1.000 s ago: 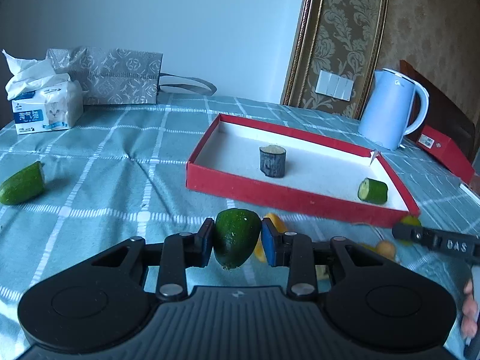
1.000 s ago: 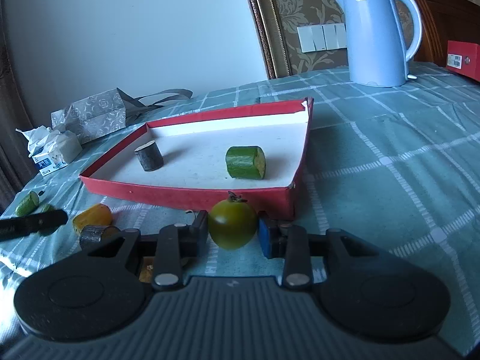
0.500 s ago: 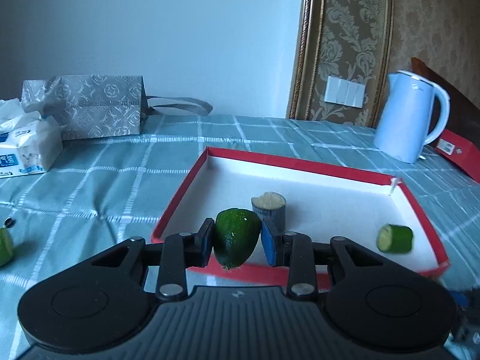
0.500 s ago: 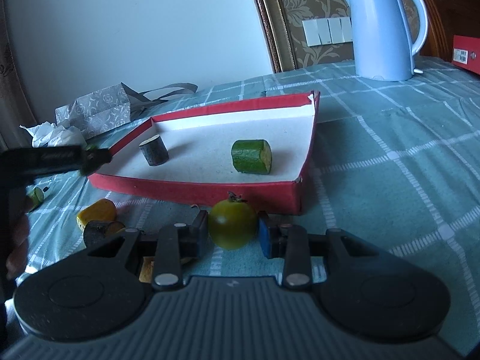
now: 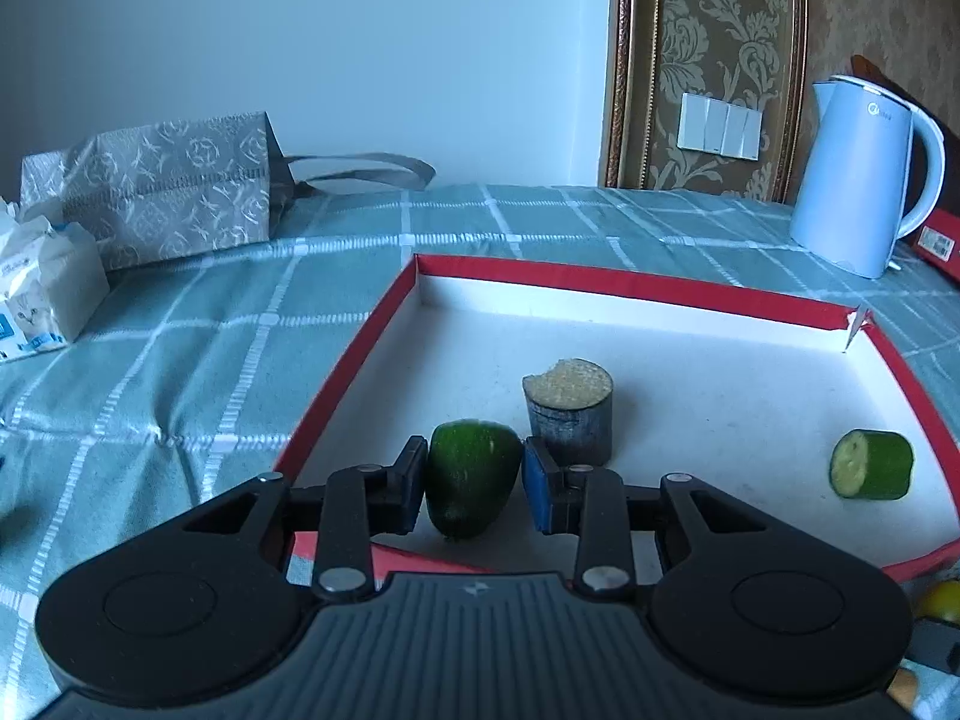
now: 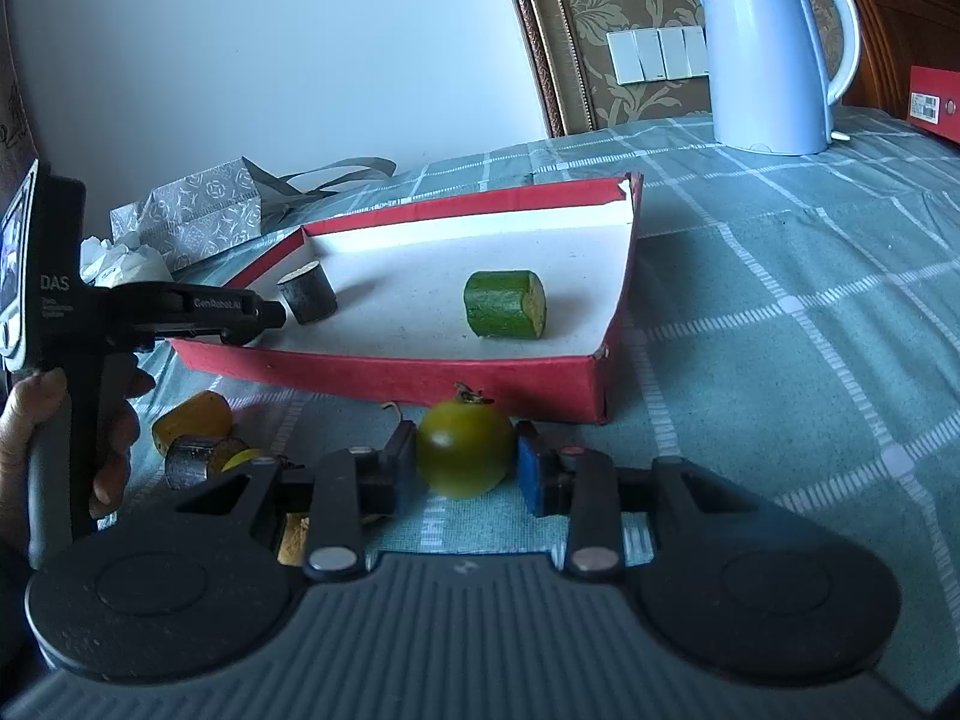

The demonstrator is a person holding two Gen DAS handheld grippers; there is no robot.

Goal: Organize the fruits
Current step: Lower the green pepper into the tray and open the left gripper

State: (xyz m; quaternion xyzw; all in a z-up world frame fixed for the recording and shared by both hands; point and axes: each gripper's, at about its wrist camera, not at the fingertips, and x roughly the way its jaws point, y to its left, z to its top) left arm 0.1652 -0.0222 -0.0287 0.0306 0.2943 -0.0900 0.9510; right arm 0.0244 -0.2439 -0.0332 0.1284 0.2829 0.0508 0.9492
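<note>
My left gripper point(image 5: 474, 483) is shut on a dark green fruit piece point(image 5: 471, 477) and holds it over the near left edge of the red tray point(image 5: 630, 285). Inside the tray stand a dark cut stub point(image 5: 569, 405) and a green cucumber chunk point(image 5: 873, 464). My right gripper point(image 6: 465, 465) is shut on a green tomato point(image 6: 465, 456) just in front of the tray's near wall point(image 6: 420, 375). The left gripper also shows in the right wrist view point(image 6: 264, 315), reaching over the tray's left corner.
A yellow piece point(image 6: 192, 423) and a dark stub point(image 6: 192, 468) lie on the checked cloth left of my right gripper. A blue kettle point(image 5: 864, 174), a grey gift bag point(image 5: 156, 192) and a tissue pack point(image 5: 42, 288) stand at the back.
My left gripper has carried the green piece forward from the cloth to over the tray's near edge. My right gripper has stayed shut on the tomato, moving slightly closer to the tray.
</note>
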